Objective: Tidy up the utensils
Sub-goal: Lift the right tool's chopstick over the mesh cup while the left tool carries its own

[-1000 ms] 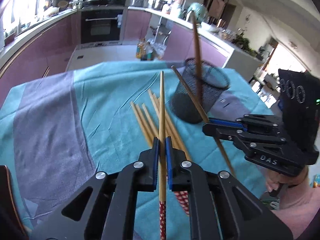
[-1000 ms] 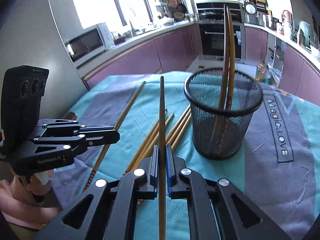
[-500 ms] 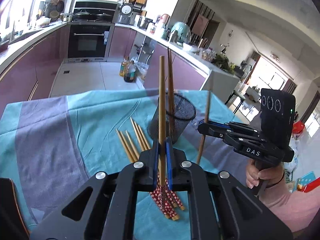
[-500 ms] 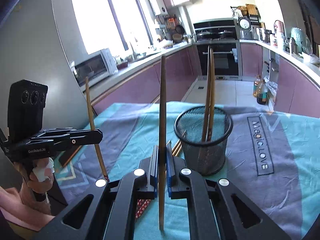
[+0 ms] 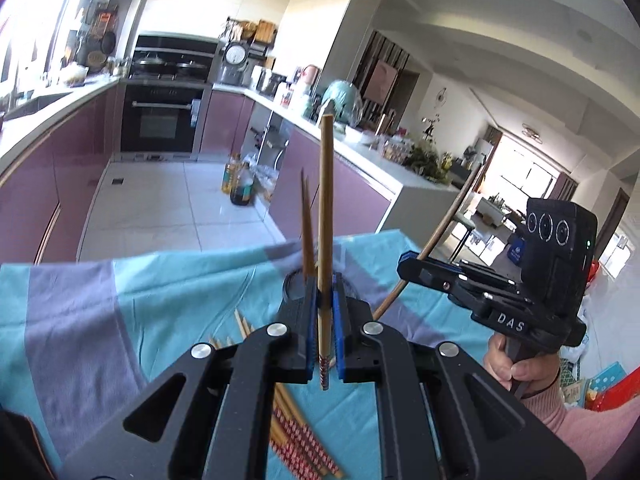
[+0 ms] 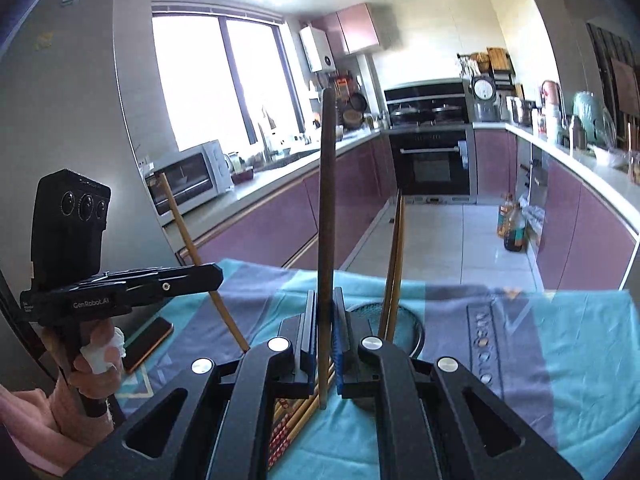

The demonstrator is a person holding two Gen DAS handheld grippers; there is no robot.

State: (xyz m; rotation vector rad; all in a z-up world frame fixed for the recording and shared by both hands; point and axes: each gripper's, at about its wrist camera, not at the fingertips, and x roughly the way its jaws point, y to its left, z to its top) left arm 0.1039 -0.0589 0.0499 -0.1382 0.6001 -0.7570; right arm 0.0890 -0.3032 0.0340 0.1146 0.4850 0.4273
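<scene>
My left gripper [image 5: 322, 320] is shut on a wooden chopstick [image 5: 325, 216] with a red patterned end, held upright above the table. My right gripper [image 6: 322, 332] is shut on another chopstick [image 6: 326, 200], also upright. Each gripper shows in the other's view: the right gripper [image 5: 412, 268] with its chopstick [image 5: 448, 220], the left gripper [image 6: 208, 276] with its chopstick [image 6: 188, 240]. The black mesh holder [image 6: 414, 326] stands just behind the fingers, mostly hidden, with two chopsticks [image 6: 394, 272] standing in it. Several loose chopsticks [image 5: 296, 436] lie on the cloth below.
A teal and grey cloth [image 5: 88, 320] covers the table. A phone [image 6: 148, 344] lies at the table's left edge in the right wrist view. Kitchen counters, an oven [image 5: 160, 120] and floor lie beyond.
Both grippers have risen and tilted up, each lifting its chopstick from near flat to upright. The holder has dropped low behind the fingers in both views.
</scene>
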